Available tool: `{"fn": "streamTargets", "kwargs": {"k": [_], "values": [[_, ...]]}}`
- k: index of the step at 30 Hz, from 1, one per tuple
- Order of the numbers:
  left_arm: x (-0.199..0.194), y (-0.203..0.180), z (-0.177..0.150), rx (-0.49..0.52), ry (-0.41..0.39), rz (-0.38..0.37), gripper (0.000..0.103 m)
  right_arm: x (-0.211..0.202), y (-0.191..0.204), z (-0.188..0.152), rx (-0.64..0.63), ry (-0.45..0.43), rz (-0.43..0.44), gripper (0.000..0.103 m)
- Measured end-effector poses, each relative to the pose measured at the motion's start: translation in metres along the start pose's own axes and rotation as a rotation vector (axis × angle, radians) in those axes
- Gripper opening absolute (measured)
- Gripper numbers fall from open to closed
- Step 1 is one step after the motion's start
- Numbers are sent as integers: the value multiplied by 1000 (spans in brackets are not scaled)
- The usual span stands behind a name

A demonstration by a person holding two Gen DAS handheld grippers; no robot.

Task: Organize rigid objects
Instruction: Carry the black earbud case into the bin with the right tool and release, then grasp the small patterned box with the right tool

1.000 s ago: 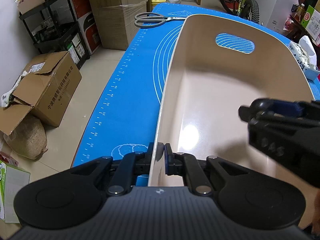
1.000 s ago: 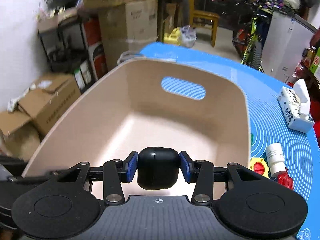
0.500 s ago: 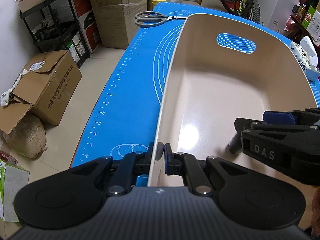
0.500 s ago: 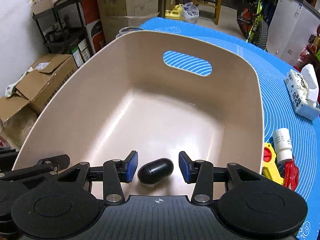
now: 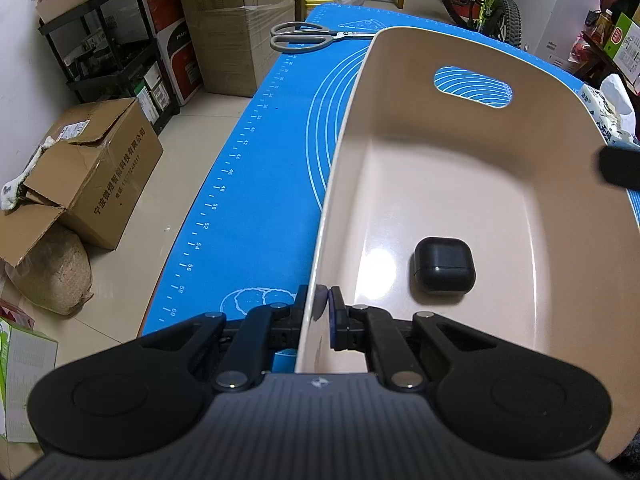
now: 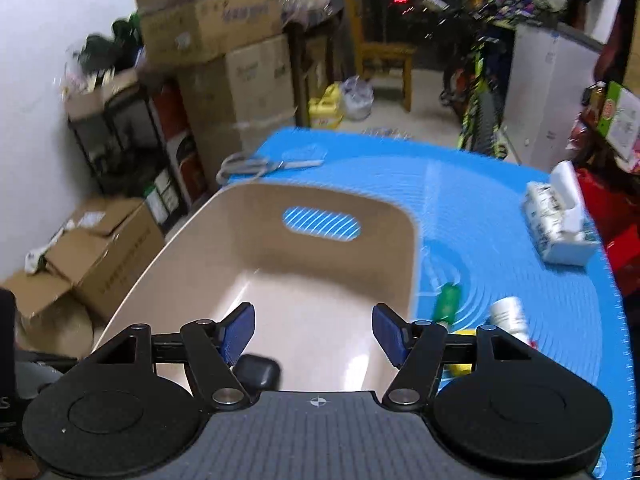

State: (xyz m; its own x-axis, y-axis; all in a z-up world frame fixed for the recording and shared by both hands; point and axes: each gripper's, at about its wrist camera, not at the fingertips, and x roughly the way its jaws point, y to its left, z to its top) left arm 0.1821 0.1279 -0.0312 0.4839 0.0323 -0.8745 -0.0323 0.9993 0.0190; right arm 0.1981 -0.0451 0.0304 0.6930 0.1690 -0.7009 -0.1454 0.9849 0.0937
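A beige plastic bin [image 5: 460,184] with a handle slot stands on the blue mat [image 5: 256,184]. My left gripper [image 5: 322,308] is shut on the bin's near left wall. A black earbud case [image 5: 444,270] lies on the bin floor; it also shows in the right wrist view [image 6: 256,372], below my left finger pad. My right gripper [image 6: 314,334] is open and empty, raised above the bin [image 6: 280,280]. A white bottle [image 6: 508,316], a green item [image 6: 446,300] and a yellow toy [image 6: 460,368] lie on the mat right of the bin.
Grey scissors [image 5: 304,38] lie at the mat's far left corner. A tissue pack [image 6: 560,224] sits at the right of the mat [image 6: 500,216]. Cardboard boxes [image 5: 96,168] and a black shelf [image 5: 112,60] stand on the floor to the left.
My right gripper opened, dropped the black earbud case onto the bin floor, then rose and pulled back. My left gripper has kept its hold on the bin wall.
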Motion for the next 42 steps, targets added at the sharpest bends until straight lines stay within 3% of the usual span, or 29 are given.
{"fn": "streamTargets", "kwargs": {"k": [9,20,29,42], "values": [[0,0,0,1,1,1,11,-32,-59,-3,72,-57,-87,75],[1,-1,0,4,1,1,11,-23,-124,-46,176,10,-172,75],[2,-2,0,4,1,2,11,-13,-121,-78,126,67,-110,75],[3,-1,1,3,3,0,11,13,-93,-88,-3,137,-43,75]]}}
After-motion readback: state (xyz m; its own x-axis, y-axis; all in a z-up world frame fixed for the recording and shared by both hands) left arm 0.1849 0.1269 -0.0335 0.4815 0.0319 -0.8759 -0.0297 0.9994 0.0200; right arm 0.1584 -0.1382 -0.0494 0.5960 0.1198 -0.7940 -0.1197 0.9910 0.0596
